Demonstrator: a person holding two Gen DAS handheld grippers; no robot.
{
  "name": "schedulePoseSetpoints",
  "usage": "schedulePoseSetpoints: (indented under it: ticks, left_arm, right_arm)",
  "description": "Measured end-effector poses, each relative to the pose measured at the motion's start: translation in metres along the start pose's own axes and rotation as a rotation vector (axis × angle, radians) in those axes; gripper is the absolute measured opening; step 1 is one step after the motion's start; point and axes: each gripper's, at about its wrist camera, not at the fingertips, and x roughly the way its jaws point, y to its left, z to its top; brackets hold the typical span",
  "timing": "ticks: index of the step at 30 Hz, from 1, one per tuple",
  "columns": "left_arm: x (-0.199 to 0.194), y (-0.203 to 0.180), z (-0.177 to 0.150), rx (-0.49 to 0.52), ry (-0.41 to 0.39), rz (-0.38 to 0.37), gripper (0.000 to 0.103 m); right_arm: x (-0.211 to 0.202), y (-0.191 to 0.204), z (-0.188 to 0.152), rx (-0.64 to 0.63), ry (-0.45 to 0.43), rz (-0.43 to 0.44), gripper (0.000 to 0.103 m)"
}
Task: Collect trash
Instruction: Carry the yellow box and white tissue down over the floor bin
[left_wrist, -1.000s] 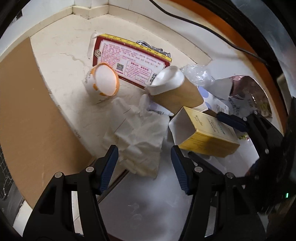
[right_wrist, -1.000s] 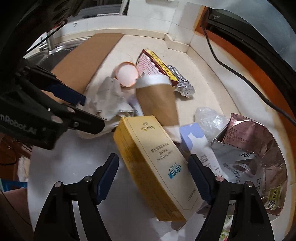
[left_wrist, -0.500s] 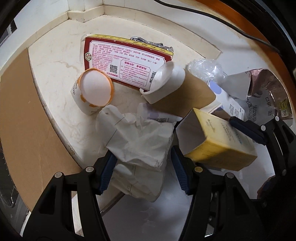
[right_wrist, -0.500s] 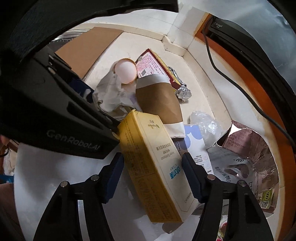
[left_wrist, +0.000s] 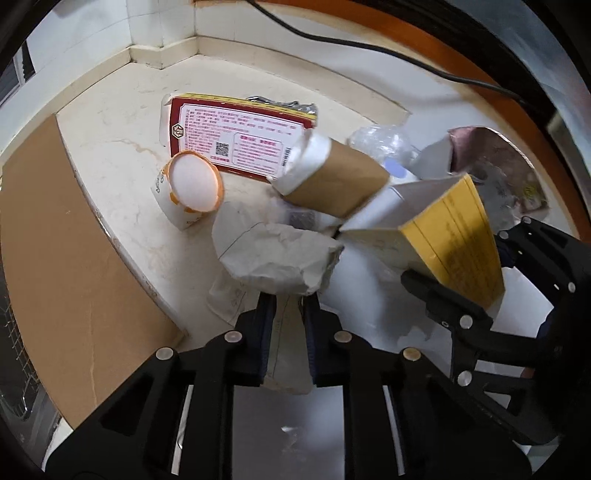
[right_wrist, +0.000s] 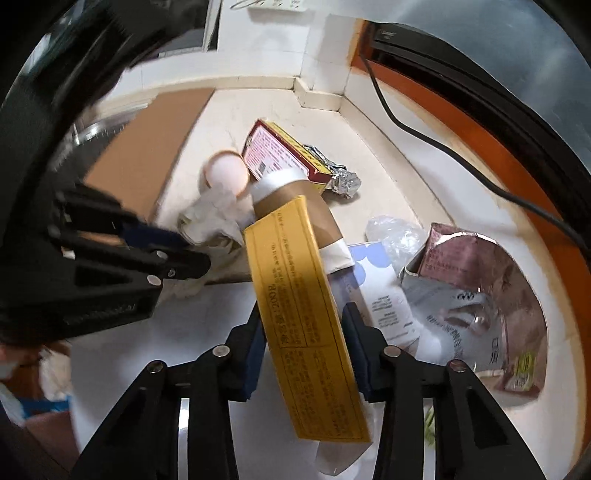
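With your left hand-held gripper (left_wrist: 288, 325) just clenched on the crumpled white paper bag (left_wrist: 275, 258) at the desk (left_wrist: 110, 147) edge and your right hand-held gripper (right_wrist: 303, 345) just closed around the long yellow cardboard box (right_wrist: 303, 306), lift both straight up, clear of the brown paper cup (left_wrist: 332, 181) beside them.

The left gripper (left_wrist: 289, 306) points steeply down, its jaws just closed onto crumpled white paper (left_wrist: 277, 254). The right gripper (right_wrist: 303, 325), also angled downward, has just closed its jaws onto a yellow box (right_wrist: 299, 295).
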Motion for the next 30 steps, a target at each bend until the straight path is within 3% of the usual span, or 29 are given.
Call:
schedulePoseSetpoints:
  ticks: [9, 17, 23, 30]
  left_arm:
    - [-0.044, -0.001, -0.032, 0.04, -0.026, -0.059, 0.011]
    - [-0.094, 0.006, -0.078, 0.126, -0.054, -0.108, 0.011]
    - [-0.128, 0.02, -0.124, 0.229, -0.051, -0.172, 0.011]
    - [-0.141, 0.042, -0.177, 0.309, -0.021, -0.26, 0.011]
  right_arm:
    - [-0.038, 0.01, -0.013, 0.17, -0.006, 0.052, 0.037]
    - [-0.093, 0.036, -0.045, 0.368, -0.032, 0.025, 0.037]
    - [-0.138, 0.083, -0.073, 0.534, -0.061, -0.011, 0.036]
    - [-0.175, 0.17, -0.122, 0.698, -0.082, -0.051, 0.036]
